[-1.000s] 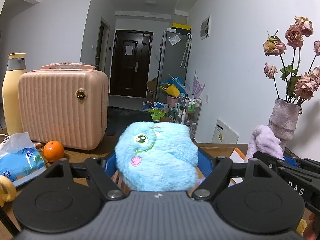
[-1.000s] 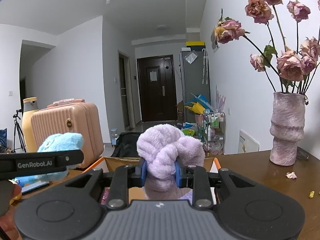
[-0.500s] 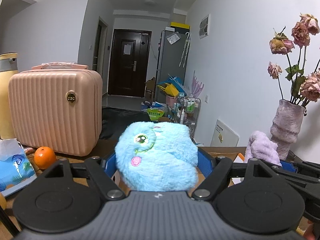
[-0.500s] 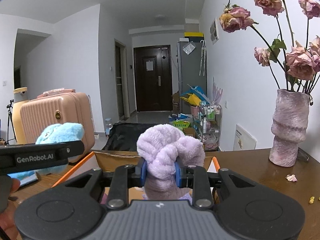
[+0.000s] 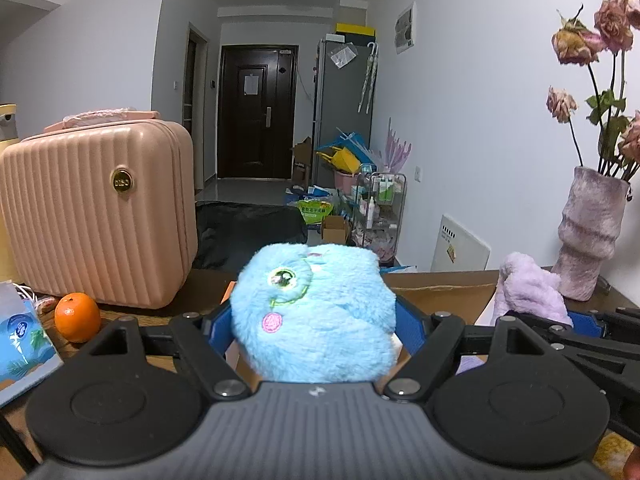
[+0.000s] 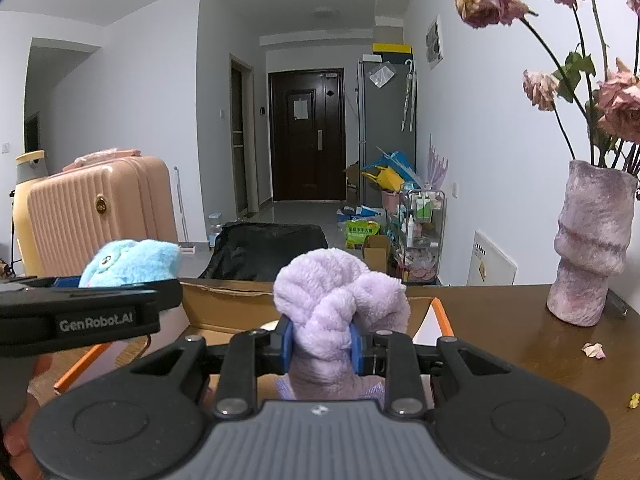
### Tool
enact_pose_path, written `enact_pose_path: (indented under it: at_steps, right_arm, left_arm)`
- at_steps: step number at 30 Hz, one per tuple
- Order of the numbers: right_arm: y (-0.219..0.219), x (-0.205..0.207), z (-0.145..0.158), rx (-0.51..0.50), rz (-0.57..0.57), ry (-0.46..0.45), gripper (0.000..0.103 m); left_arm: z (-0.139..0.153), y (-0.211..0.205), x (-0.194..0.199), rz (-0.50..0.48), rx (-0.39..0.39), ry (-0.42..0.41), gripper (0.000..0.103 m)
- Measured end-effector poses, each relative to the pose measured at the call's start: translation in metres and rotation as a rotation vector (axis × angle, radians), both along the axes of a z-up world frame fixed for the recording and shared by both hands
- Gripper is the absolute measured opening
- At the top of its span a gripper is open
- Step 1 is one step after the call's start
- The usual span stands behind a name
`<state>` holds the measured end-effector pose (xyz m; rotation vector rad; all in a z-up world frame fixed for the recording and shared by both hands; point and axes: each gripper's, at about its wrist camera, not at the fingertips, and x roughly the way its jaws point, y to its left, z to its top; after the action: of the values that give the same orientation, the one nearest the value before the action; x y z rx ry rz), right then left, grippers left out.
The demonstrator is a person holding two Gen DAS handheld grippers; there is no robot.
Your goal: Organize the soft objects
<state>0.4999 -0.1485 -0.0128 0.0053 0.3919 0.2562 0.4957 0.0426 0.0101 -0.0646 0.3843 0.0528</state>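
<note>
My left gripper is shut on a fluffy blue plush toy with a stitched eye and pink cheek; its blue pads press both sides. My right gripper is shut on a twisted lilac fleece piece. Both are held over an open cardboard box with orange edges on the brown table. In the right wrist view the blue plush and the left gripper sit at the left. In the left wrist view the lilac fleece and the right gripper sit at the right.
A pink ribbed case and an orange stand at the left, with a blue tissue pack beside them. A mauve vase of dried roses stands at the right; petals lie on the table. A hand shows lower left.
Both grippers have moved forward and to the right with their loads; the pink case and orange have slid right in the left wrist view, the box edge looms closer. Grips unchanged.
</note>
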Motion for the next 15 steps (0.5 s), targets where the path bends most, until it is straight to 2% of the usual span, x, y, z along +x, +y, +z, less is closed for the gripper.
enact_pose_path:
  at_steps: [15]
  right_arm:
    - [0.0, 0.01, -0.012, -0.006, -0.003, 0.037, 0.027]
  left_arm:
    - [-0.008, 0.0, 0.008, 0.013, 0.025, 0.014, 0.079]
